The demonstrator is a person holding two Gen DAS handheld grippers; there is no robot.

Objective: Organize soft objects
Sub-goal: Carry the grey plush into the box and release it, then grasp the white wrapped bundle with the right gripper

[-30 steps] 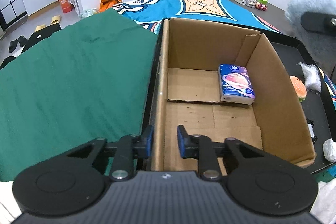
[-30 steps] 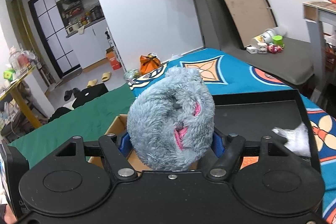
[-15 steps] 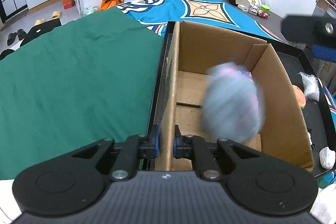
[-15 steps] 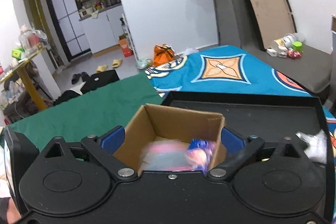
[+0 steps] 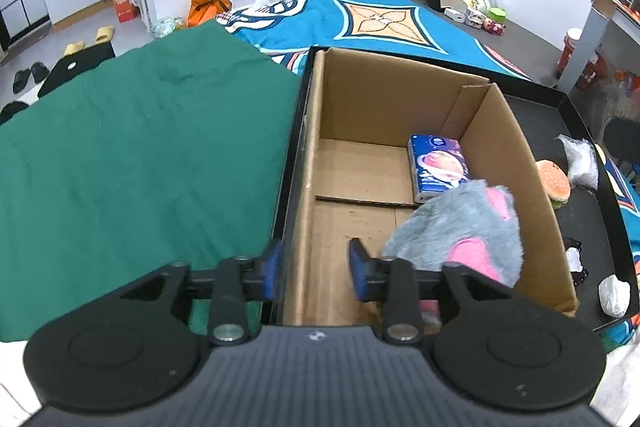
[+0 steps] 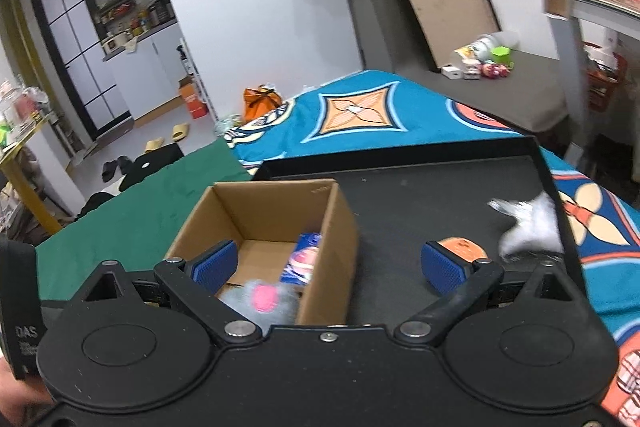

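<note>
A cardboard box [image 5: 516, 147] stands on a black tray [image 5: 572, 115]. Inside lie a grey and pink plush toy [image 5: 460, 231] at the near right and a blue tissue pack [image 5: 438, 163] behind it. My left gripper [image 5: 314, 269] is open and straddles the box's near left wall without touching it. My right gripper [image 6: 328, 265] is wide open and empty, above the box [image 6: 340, 227] and tray [image 6: 420, 195]. The plush [image 6: 260, 301] and tissue pack [image 6: 306, 257] show below it. A burger toy [image 5: 554, 183] lies on the tray right of the box, also in the right wrist view [image 6: 462, 247].
A crumpled clear bag [image 5: 580, 159], a white wad [image 5: 614, 295] and a small black and white item [image 5: 576, 259] lie on the tray's right side. A white fluffy piece [image 6: 528, 227] is at the tray's right edge. Green cloth [image 5: 140, 155] covers the left; a blue patterned cloth [image 5: 360, 15] lies behind.
My right gripper opened and let go of the plush, which fell into the box and now rests there. My left gripper, which had closed on the box wall, has opened wider.
</note>
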